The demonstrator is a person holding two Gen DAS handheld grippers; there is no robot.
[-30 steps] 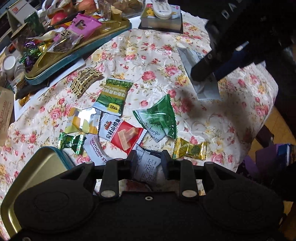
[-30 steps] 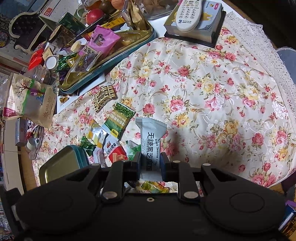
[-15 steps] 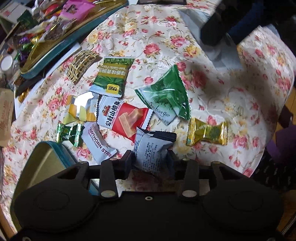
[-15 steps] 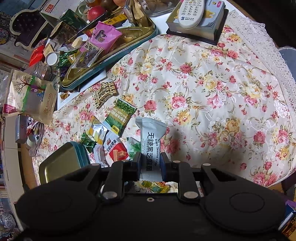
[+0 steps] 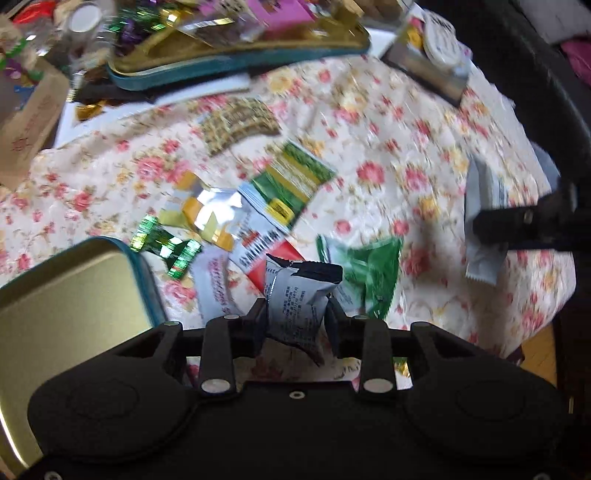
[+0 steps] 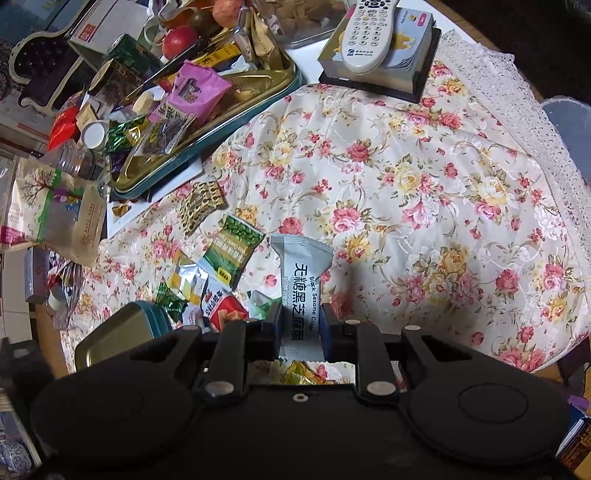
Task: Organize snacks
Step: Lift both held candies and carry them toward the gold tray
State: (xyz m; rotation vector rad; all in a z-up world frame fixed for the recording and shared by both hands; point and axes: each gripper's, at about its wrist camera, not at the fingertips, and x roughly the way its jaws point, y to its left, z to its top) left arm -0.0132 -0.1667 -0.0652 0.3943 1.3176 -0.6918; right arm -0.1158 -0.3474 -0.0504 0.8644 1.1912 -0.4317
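Left gripper (image 5: 295, 321) closing jaws round grey packet (image 5: 295, 306), lower centre; right gripper (image 6: 299, 328) pinching sesame bar (image 6: 301, 280); tin (image 5: 66, 291) at lower left empty, most snacks (image 5: 291, 188) still on desk (image 5: 406, 122)

**Snacks spread across the tablecloth**

In the right wrist view, loose snack packets (image 6: 236, 258) lie on the tablecloth (image 6: 424, 192) at centre left. The small tin (image 6: 114, 336) sits lower left of them. The large tray (image 6: 207, 122) fills the upper left; the remote (image 6: 369, 33) rests on a box (image 6: 402, 55) at top.
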